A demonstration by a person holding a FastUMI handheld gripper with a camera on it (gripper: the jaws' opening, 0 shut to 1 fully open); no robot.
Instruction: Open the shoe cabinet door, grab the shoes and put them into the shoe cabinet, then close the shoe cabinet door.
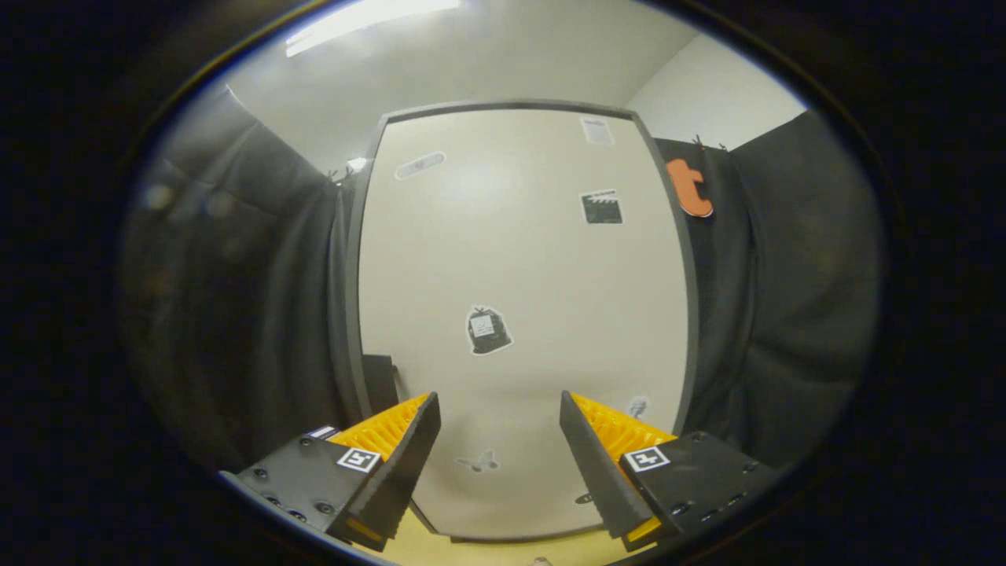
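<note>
- So the big pale cream cabinet door [534, 299] with the dark grey frame sits dead ahead of the gripper, standing upright and looking closed, flush inside its frame as far as I can tell.
- The door's got a bunch of little stickers on it: a dark bag-shaped sticker [487, 330] about mid-door, just beyond the fingers, a black clapperboard-looking sticker [602, 207] higher up to the right, a pale oblong sticker [420, 165] near the top left corner, and a faint butterfly-shaped sticker [477, 462] low down between the fingers.
- The gripper [500, 413] has its fingers spread wide apart, nothing between them, just bare door showing through the gap. They're not touching anything.
- Each finger carries a small square black-and-white marker tag [358, 460] on its block.
- A strip of light yellowish floor [503, 550] shows right below the door's bottom edge.
- Black cloth booth wall [259, 314] hangs on both sides of the door, all folds and drapes.
- Above it, a plain white ceiling with a bright strip light [369, 20].
</note>
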